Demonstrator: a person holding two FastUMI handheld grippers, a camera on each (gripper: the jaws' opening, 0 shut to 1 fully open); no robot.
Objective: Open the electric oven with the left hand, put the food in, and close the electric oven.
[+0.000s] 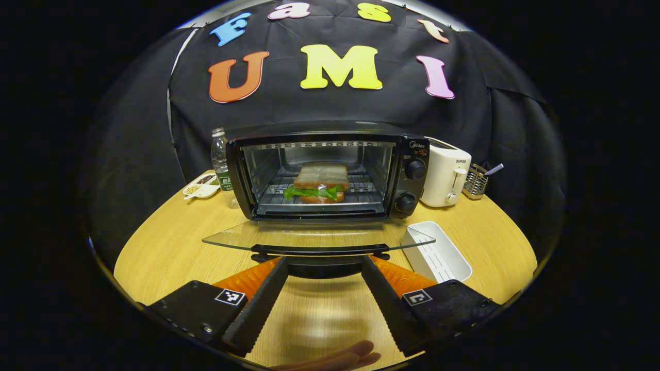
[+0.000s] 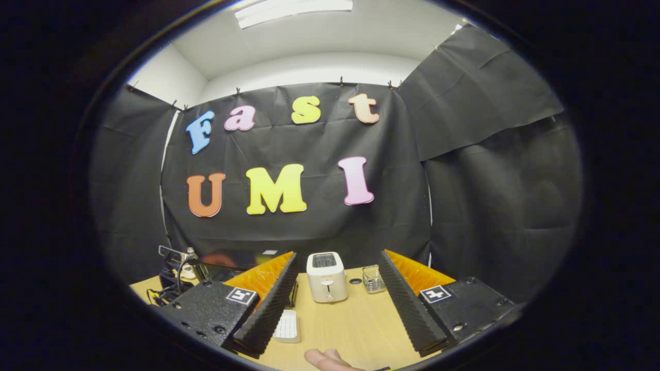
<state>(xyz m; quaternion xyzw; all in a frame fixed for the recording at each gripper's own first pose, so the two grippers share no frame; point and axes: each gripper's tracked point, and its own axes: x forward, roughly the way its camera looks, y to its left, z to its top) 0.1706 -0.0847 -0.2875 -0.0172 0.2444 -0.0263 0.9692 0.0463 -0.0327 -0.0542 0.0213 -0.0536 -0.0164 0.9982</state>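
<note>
1. Black cloth walls off the booth behind your round wooden table (image 1: pixel 170 242), and the right gripper view looks up to a white ceiling with a strip light (image 2: pixel 294 11).
2. Your electric oven (image 1: pixel 330 175) stands toward the table's far edge, its 2 knobs on its right side.
3. Its glass door (image 1: pixel 317 238) is folded down flat toward you, with the black handle (image 1: pixel 319 251) along the near edge.
4. Your left gripper (image 1: pixel 322 270) sits just at that handle with its fingers spread wide, one near each end of the bar; you cannot tell from this view whether they touch it.
5. Your right gripper (image 2: pixel 337 296) is held above the table, fingers wide apart and holding nothing.
6. At the oven's right stands a white toaster (image 1: pixel 446 178), and beyond it, near the far right edge, a wire rack (image 1: pixel 475 183).
7. A white rectangular tray (image 1: pixel 438 252) lies in front of the toaster, just beside the door's right corner.
8. The food, a sandwich (image 1: pixel 320 183) with green lettuce, rests on the oven's wire shelf, inside the cavity.
9. At the oven's left stand a plastic bottle (image 1: pixel 220 159) and a small white dish (image 1: pixel 202 186).
</note>
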